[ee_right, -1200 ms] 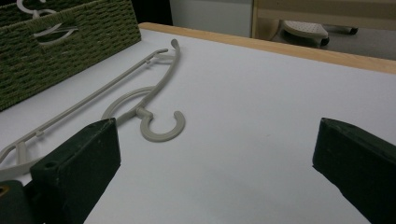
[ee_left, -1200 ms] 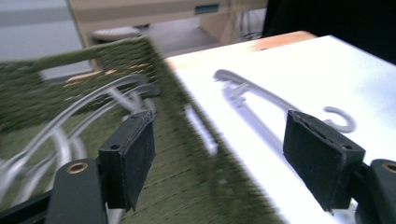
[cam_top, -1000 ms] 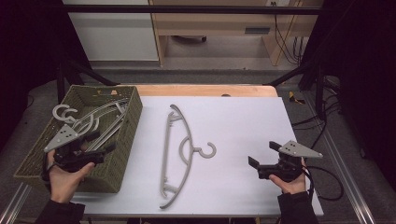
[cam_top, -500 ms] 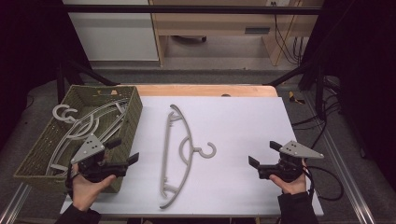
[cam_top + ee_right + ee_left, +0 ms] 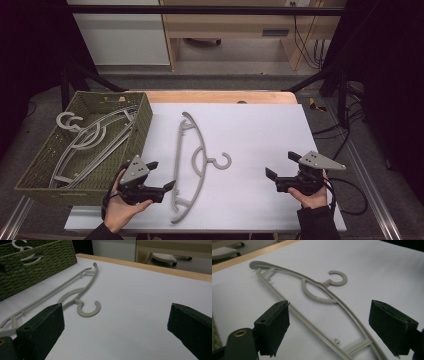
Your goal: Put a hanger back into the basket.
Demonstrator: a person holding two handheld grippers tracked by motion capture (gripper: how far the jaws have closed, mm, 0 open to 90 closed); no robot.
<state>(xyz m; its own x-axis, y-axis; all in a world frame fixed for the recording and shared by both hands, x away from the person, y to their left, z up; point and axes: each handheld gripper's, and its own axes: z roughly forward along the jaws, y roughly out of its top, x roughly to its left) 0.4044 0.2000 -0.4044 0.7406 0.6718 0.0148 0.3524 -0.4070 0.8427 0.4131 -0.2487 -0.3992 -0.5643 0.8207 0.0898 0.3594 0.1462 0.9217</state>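
A grey plastic hanger (image 5: 203,150) lies flat on the white table, its hook pointing right. My left gripper (image 5: 161,175) is open at the hanger's near end, just left of it, with nothing between its jaws. In the left gripper view the hanger (image 5: 325,283) runs diagonally between and beyond the open left gripper (image 5: 329,327). My right gripper (image 5: 281,165) hovers open over bare table at the near right, apart from the hanger. The right gripper view shows the hanger (image 5: 77,301) ahead and to the left of the open right gripper (image 5: 115,332).
A green woven basket (image 5: 143,125) stands at the table's left edge and holds several grey hangers (image 5: 90,140). The basket (image 5: 37,267) also appears in the right gripper view. A wooden strip (image 5: 220,96) borders the far edge. Cables (image 5: 350,190) trail off to the right.
My left gripper has moved right, from over the basket to the table beside the hanger's near end. The right gripper and the hanger have stayed put.
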